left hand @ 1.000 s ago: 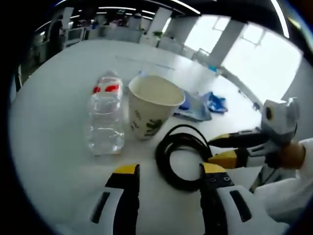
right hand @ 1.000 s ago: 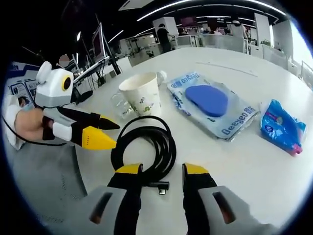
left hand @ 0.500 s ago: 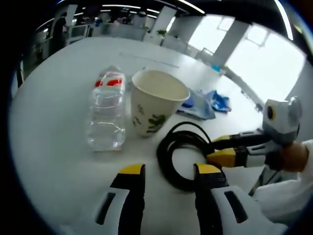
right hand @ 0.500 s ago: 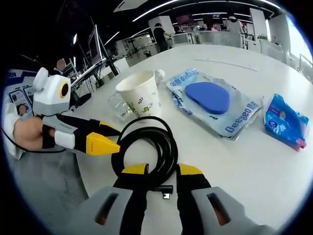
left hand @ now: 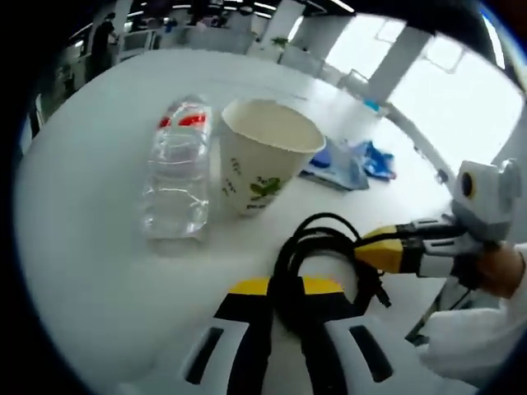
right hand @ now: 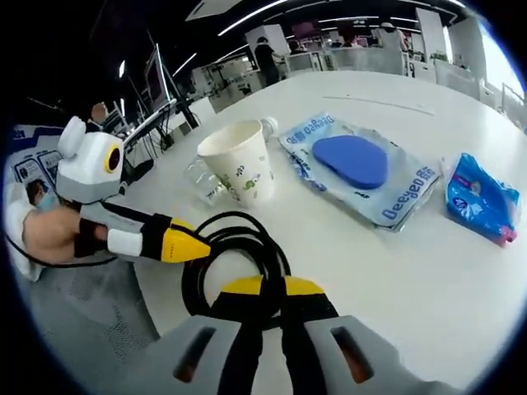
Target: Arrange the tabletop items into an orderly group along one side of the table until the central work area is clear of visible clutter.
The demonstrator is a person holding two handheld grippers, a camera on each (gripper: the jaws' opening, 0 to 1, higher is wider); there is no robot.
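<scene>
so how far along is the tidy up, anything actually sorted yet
Early on. Nothing looks grouped along a side yet. In hand: both the left gripper and the right gripper are shut on the coiled black cable. Still spread across the white table: the paper cup, the water bottle lying on its side, the clear pouch with a blue pad and the small blue packet.

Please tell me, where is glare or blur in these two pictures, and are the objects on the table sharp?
Left gripper view: the windows behind blow out white; the paper cup and water bottle are slightly soft. Right gripper view: even ceiling light, the blue pouch with readable print, the black cable sharp; fisheye bends the table edge.
</scene>
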